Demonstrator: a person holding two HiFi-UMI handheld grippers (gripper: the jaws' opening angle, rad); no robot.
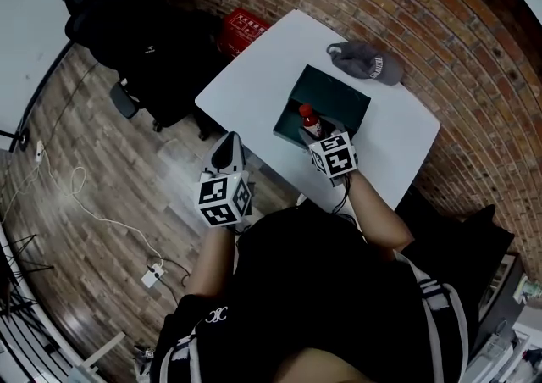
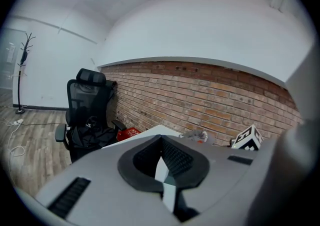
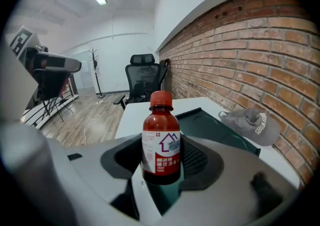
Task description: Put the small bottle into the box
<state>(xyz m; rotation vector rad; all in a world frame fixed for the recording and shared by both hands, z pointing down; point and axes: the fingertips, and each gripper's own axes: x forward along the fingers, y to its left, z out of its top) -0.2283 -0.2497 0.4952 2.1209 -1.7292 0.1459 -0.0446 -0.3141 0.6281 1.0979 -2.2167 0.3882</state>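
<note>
A small brown bottle [image 3: 161, 142] with a red cap and a white label stands upright between the jaws of my right gripper [image 3: 161, 172], which is shut on it. In the head view the bottle [image 1: 310, 122] hangs over the near part of the open dark green box [image 1: 334, 95], with the right gripper [image 1: 319, 137] just behind it. The box [image 3: 220, 132] lies right beyond the bottle in the right gripper view. My left gripper [image 1: 227, 149] hovers off the table's near left edge; its jaws [image 2: 164, 172] meet with nothing between them.
A grey cap [image 1: 368, 61] lies on the white table [image 1: 254, 76] beyond the box, near the brick wall. A red crate [image 1: 244, 30] and a black office chair [image 1: 152, 51] stand on the wooden floor to the left of the table.
</note>
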